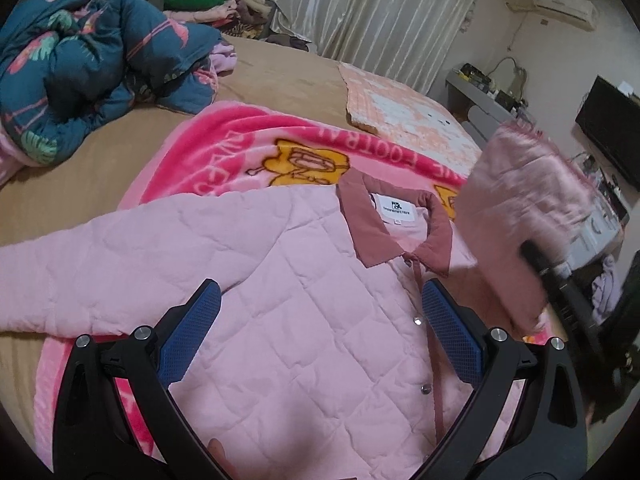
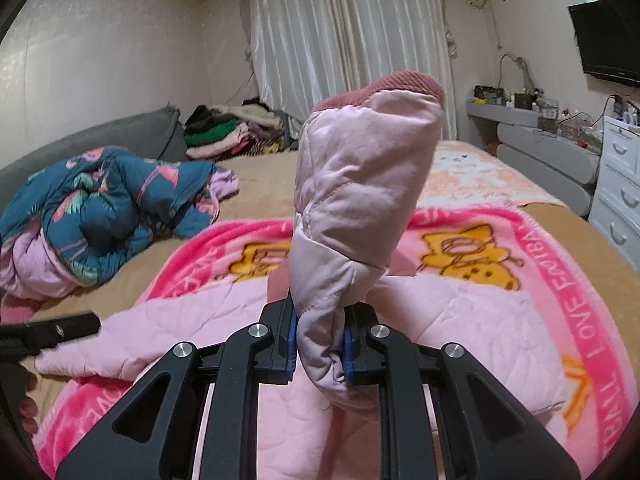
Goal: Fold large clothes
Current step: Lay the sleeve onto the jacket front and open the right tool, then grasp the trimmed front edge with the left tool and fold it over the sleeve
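Bed centre: pink jacket [image 1: 280,280] spread beneath the gaping left tool [image 1: 320,328]; right tool [image 2: 320,344] pinches its sleeve [image 2: 360,184] upright.

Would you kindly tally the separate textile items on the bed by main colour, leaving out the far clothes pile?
Pink: 3, the quilted jacket, fleece blanket and checked mat
Teal: 1, the floral duvet
Total: 4

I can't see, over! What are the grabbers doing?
Left gripper jaws open over pink jacket. Right gripper shut on sleeve, lifted. Nothing in the way.
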The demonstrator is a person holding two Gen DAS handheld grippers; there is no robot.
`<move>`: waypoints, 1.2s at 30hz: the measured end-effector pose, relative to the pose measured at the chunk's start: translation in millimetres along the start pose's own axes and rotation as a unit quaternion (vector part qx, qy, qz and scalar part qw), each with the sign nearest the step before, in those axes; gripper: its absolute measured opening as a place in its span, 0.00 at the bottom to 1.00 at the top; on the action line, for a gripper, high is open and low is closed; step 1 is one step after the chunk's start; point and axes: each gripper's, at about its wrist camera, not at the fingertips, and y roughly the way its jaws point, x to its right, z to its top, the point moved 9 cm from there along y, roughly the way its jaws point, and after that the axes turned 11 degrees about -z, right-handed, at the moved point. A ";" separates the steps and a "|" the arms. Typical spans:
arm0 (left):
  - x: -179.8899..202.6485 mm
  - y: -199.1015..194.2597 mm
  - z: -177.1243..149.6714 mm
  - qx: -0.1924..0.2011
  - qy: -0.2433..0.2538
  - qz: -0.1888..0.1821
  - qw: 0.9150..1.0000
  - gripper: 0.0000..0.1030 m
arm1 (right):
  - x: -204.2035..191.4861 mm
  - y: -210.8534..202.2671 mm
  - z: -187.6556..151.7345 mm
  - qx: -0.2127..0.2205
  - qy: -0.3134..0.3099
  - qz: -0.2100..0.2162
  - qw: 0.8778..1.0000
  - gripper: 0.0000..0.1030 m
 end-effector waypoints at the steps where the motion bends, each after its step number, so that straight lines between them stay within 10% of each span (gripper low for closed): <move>1: -3.1 0.8 -0.7 0.000 -0.009 -0.007 1.000 0.91 | -5.9 6.1 -6.9 -0.008 -0.004 0.002 1.000 0.16; 12: -15.3 17.3 -14.5 -0.013 -0.044 -0.037 0.998 0.91 | -55.2 49.2 -79.1 -0.084 -0.051 0.026 0.995 0.25; 22: -6.6 39.1 -30.8 -0.040 -0.067 -0.062 0.995 0.91 | -82.8 36.6 -130.4 -0.163 -0.098 0.076 0.979 0.66; 25: -4.2 49.5 -41.5 -0.058 -0.085 -0.078 0.992 0.91 | -72.8 17.4 -135.9 -0.175 -0.068 0.103 0.977 0.82; 36: -3.3 99.6 -94.2 -0.121 -0.149 -0.084 0.978 0.91 | 43.1 -10.2 -123.7 -0.165 0.000 0.024 0.986 0.82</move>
